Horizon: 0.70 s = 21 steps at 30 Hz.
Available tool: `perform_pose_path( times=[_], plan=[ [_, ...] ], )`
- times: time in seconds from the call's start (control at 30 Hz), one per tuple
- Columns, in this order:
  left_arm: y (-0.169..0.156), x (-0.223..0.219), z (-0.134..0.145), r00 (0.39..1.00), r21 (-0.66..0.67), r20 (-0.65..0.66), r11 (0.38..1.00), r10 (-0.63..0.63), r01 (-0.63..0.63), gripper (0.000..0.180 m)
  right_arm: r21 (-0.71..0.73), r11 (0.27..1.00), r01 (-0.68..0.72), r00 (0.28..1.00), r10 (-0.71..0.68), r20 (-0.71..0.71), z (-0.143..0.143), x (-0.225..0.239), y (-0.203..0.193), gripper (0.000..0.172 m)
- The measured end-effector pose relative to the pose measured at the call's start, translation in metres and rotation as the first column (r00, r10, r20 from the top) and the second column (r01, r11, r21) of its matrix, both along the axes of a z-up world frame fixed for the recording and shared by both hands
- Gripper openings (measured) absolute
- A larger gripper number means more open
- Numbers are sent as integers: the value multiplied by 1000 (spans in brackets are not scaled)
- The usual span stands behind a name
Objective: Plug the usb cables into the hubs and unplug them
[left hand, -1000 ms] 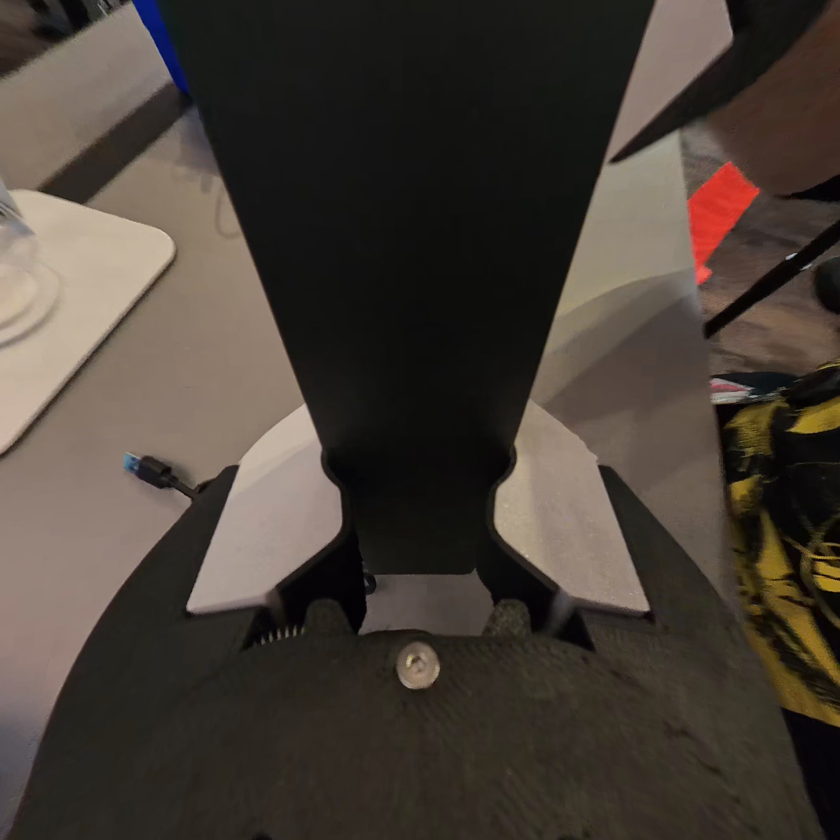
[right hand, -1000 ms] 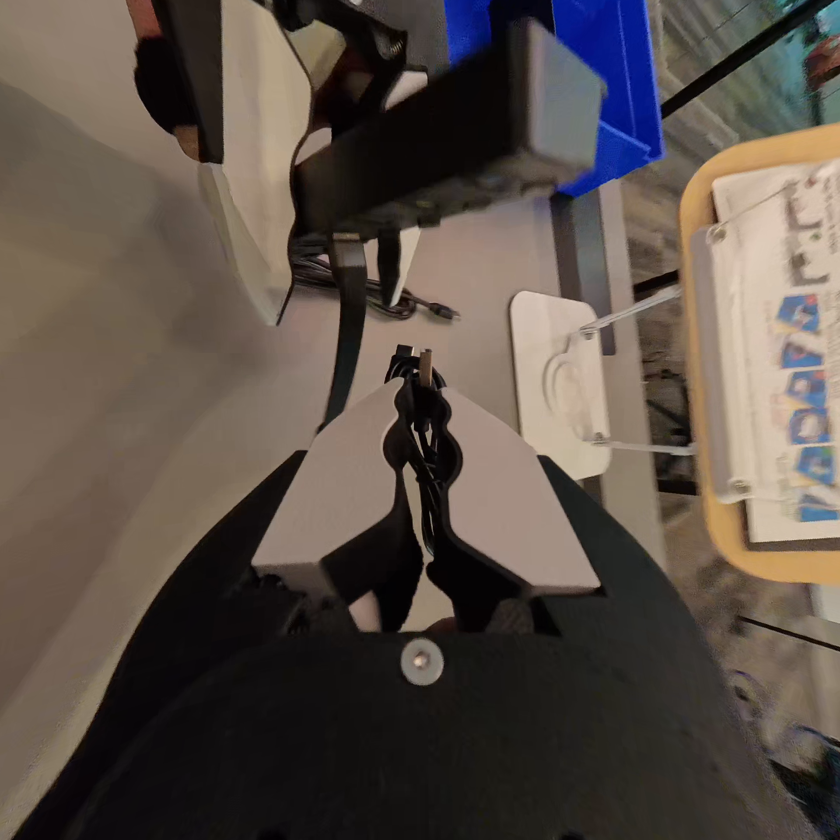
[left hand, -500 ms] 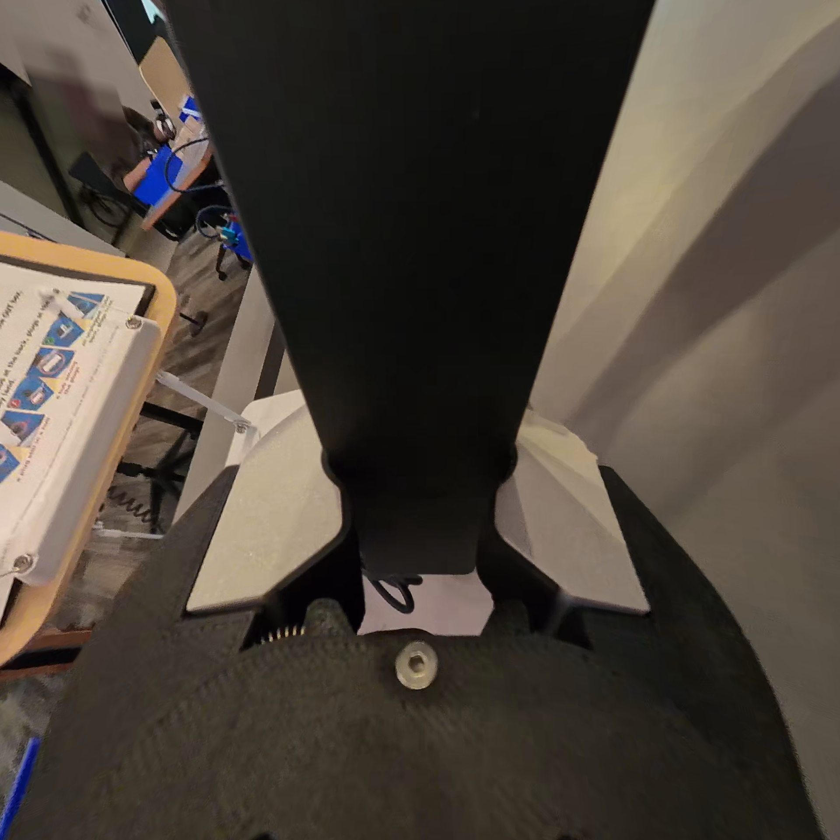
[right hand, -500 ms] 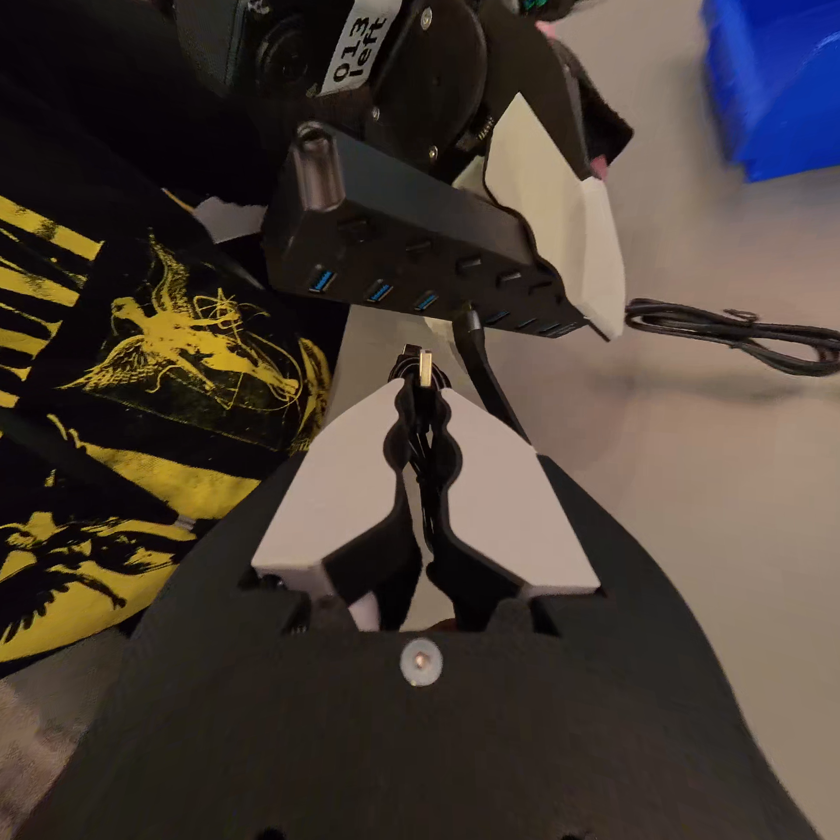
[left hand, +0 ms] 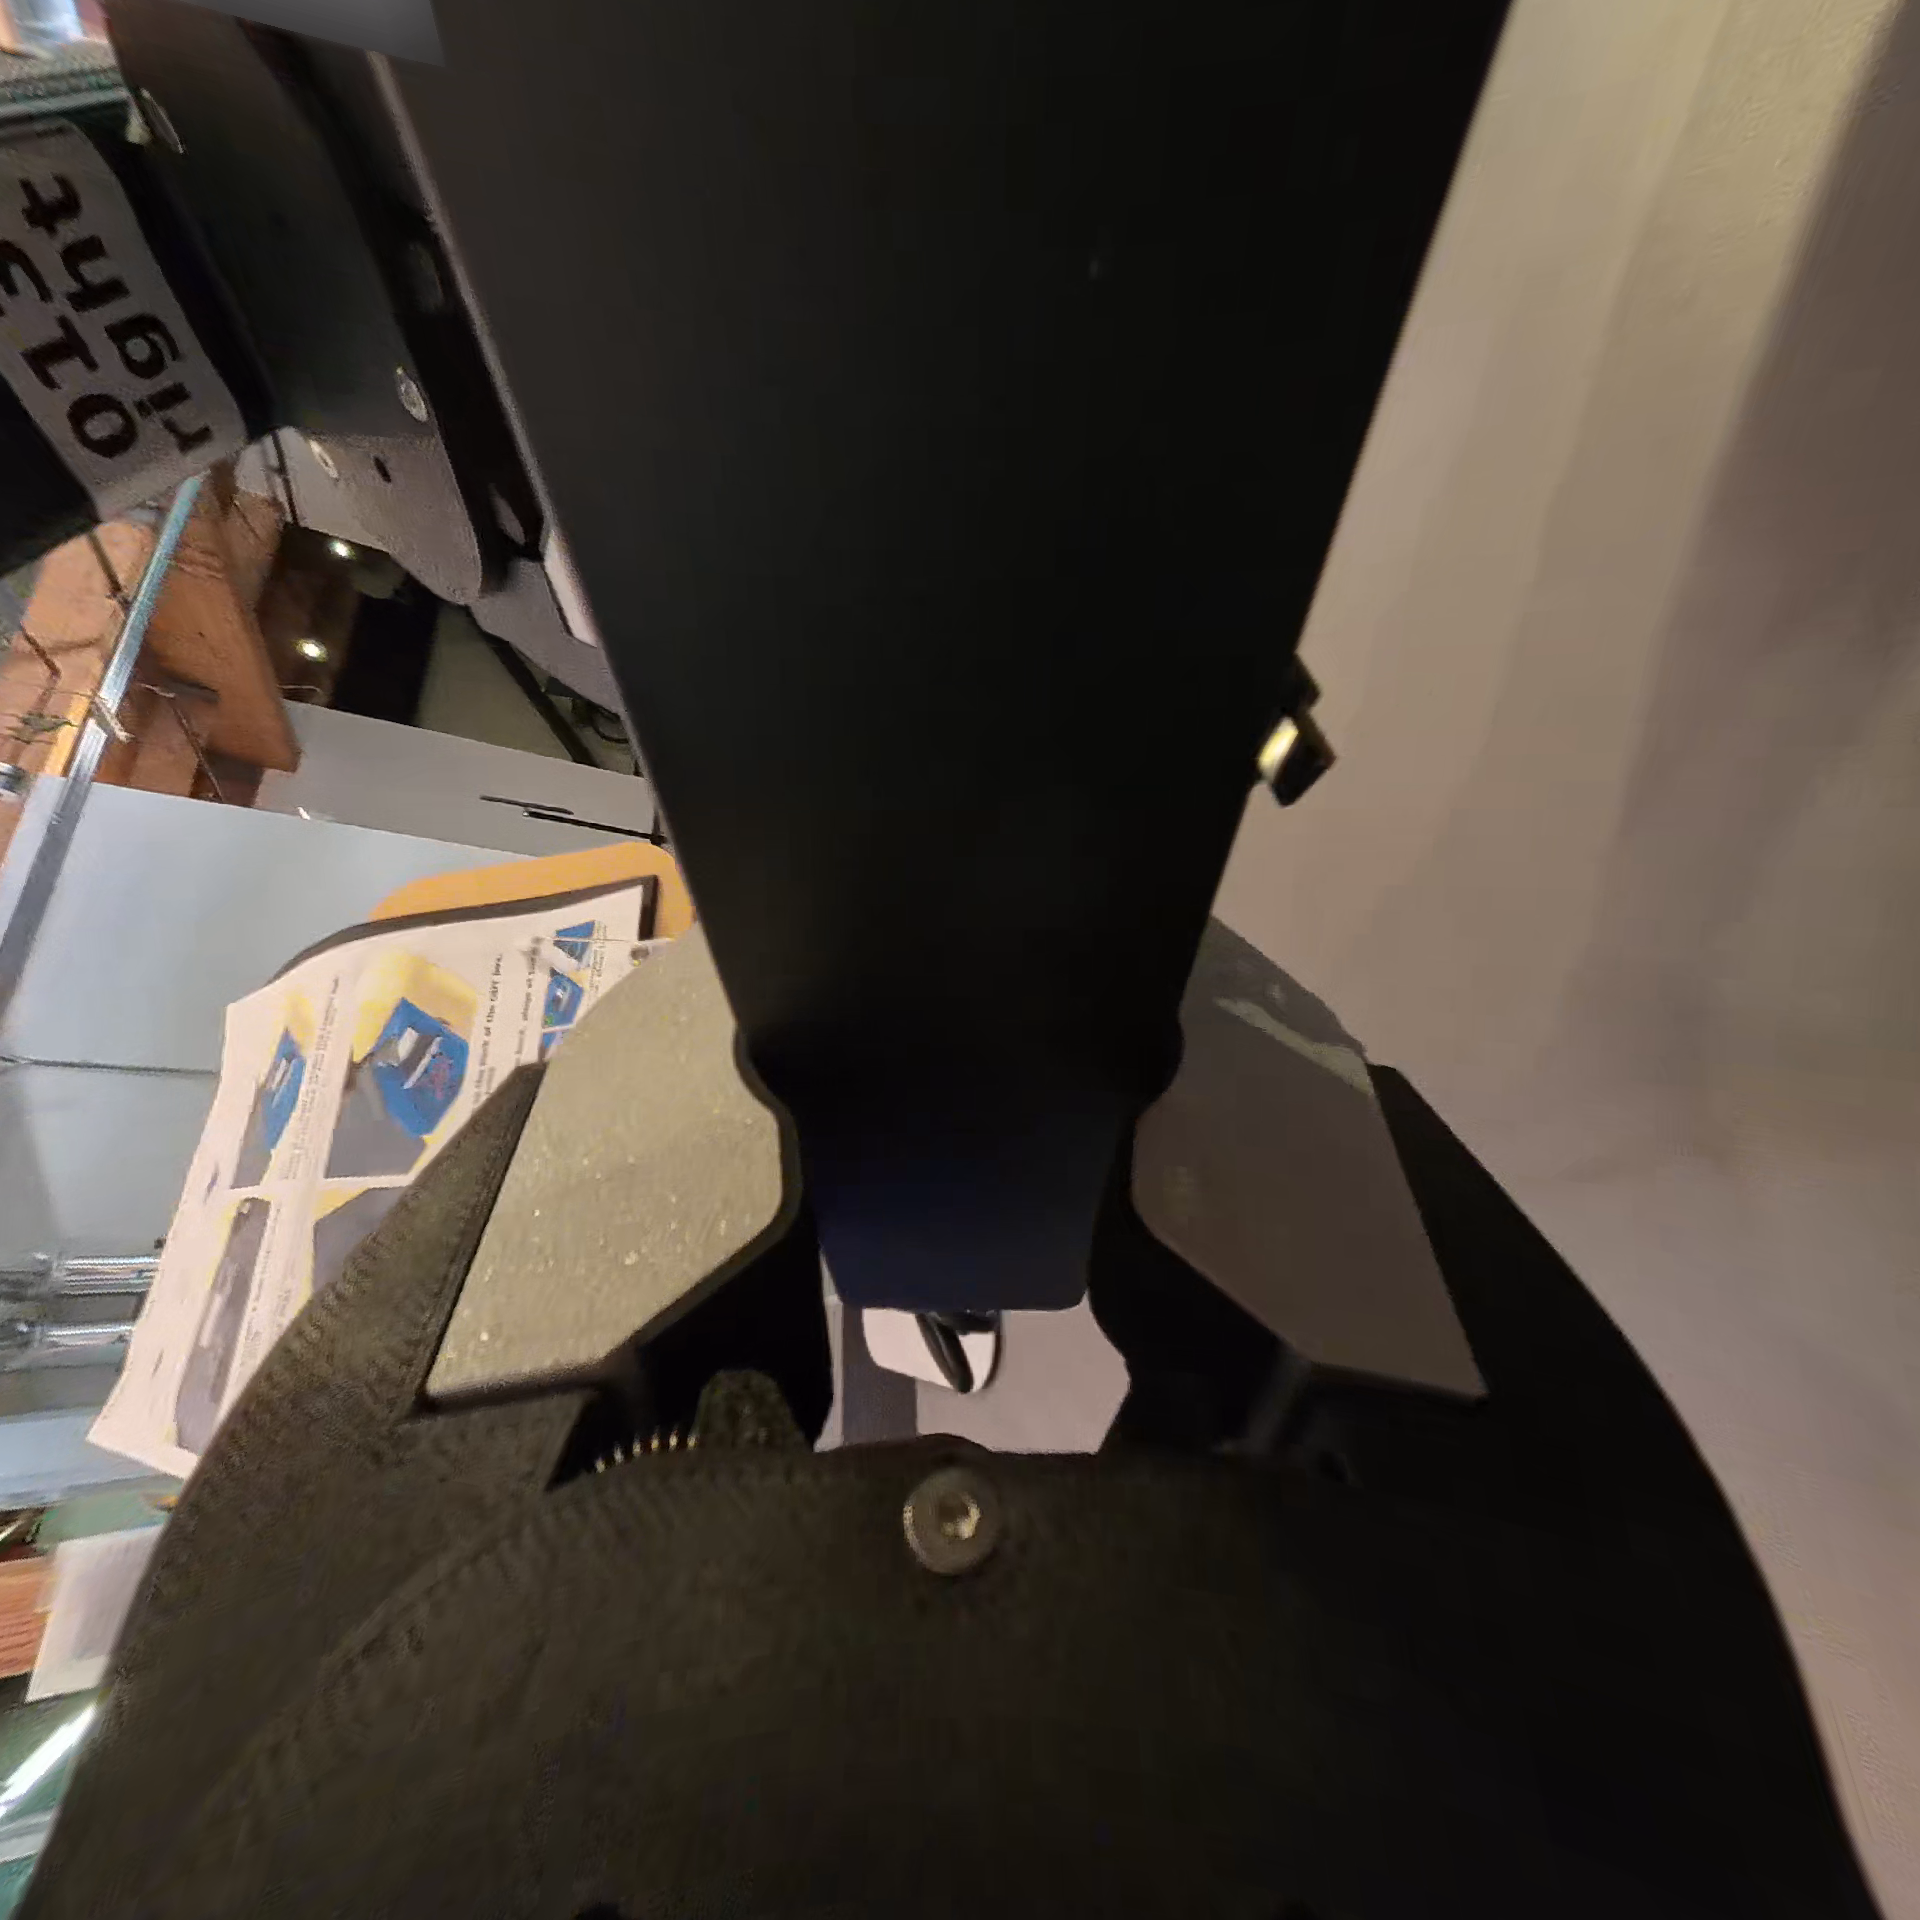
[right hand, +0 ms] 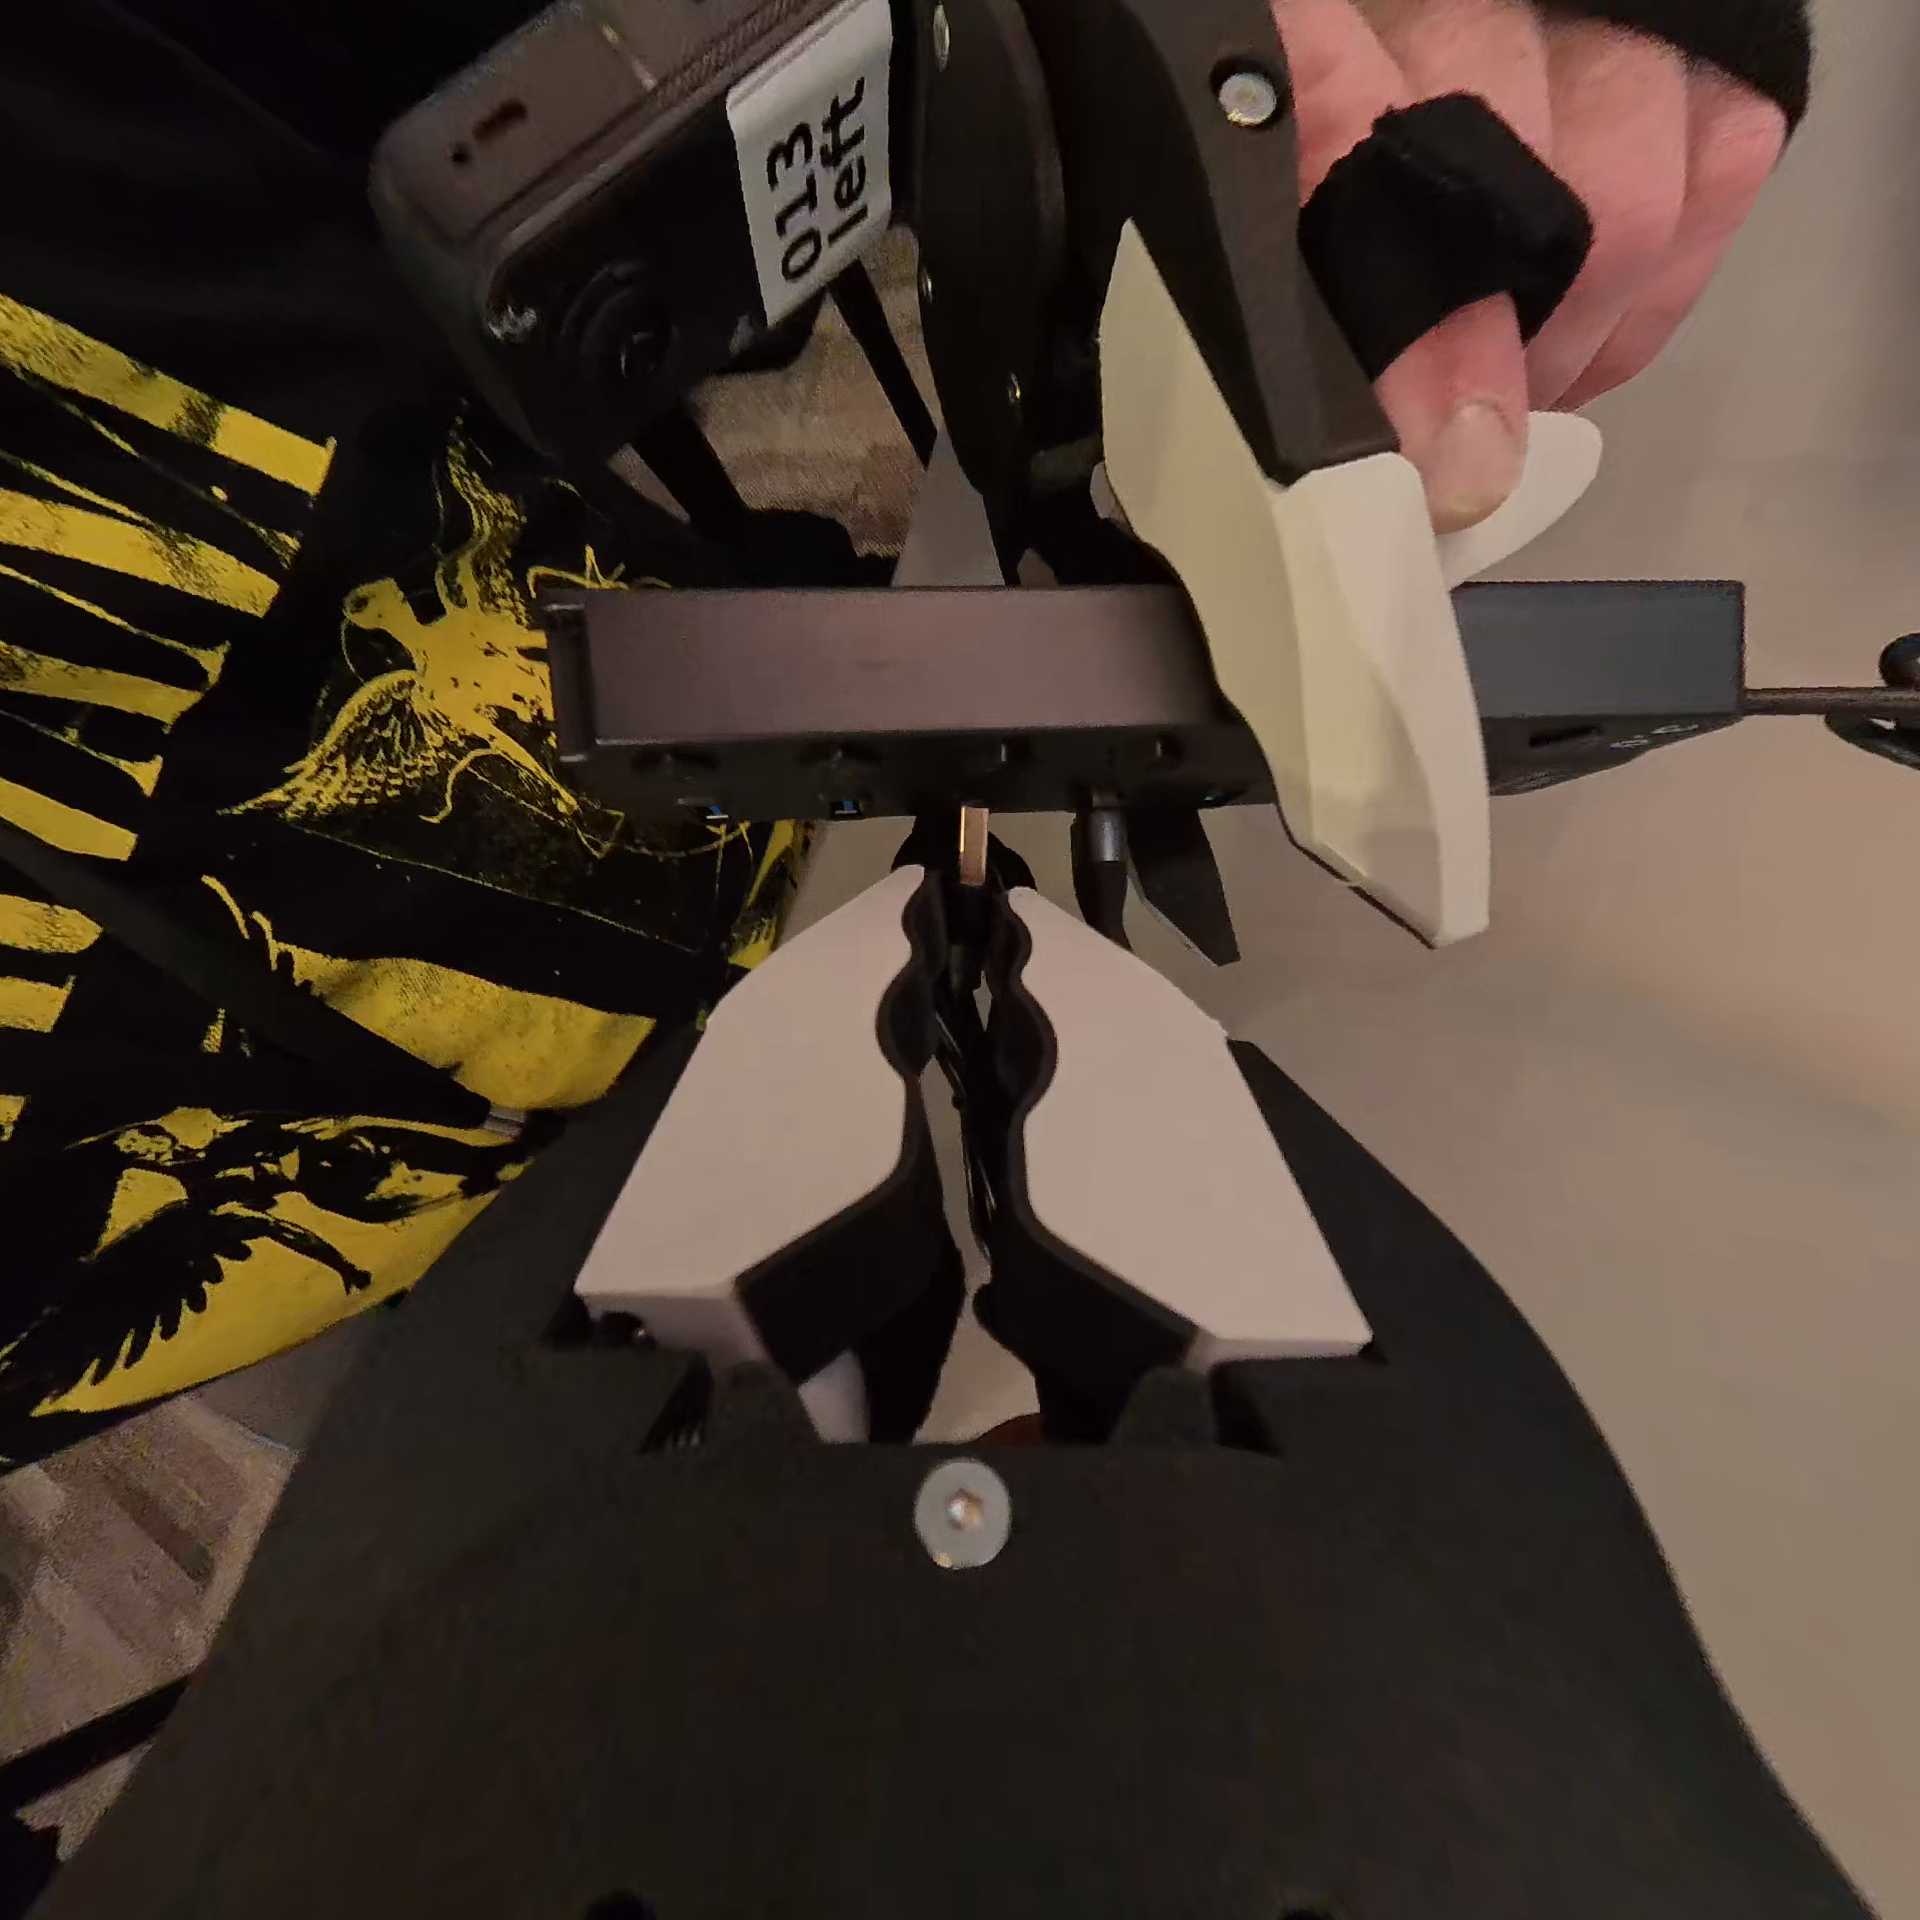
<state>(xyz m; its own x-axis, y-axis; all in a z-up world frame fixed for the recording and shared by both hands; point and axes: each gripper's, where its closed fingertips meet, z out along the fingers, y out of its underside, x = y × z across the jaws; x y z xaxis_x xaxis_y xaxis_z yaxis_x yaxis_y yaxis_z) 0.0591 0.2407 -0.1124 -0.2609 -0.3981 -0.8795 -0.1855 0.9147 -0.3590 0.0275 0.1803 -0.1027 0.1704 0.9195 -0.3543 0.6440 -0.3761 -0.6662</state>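
Centre of the right wrist view: the right gripper (right hand: pixel 971 914) pinches a black USB cable (right hand: pixel 966 1039), its metal plug (right hand: pixel 974 844) touching the port row of the black hub (right hand: pixel 883 675). The left gripper (right hand: pixel 1299 665) clamps that hub. Insertion likely needs the plug square to the slot. A neighbouring plugged cable (right hand: pixel 1103 842) crowds the right; a yellow-black shirt (right hand: pixel 260 831) fills the left.

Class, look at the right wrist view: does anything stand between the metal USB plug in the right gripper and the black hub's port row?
Nothing visible does. The silver USB plug sits just below the black hub; the neighbouring plugged-in cable stands clear to its right.
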Motion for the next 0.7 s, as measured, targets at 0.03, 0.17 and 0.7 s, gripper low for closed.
perform_pose_path(
  times=[0.03,0.17,0.7],
  plan=[
    [-1,1,2,1000,13,8,1000,-3,3,64,15,1000,-9,1000,8,25,0,1,-1,7],
    [-3,3,6,1000,18,9,1000,-21,21,63,55,998,-41,995,36,93,1,1,-3,7],
    [-5,16,1,999,242,-43,970,5,6,63,36,994,-106,970,95,224,-9,11,-7,7]
  ],
)
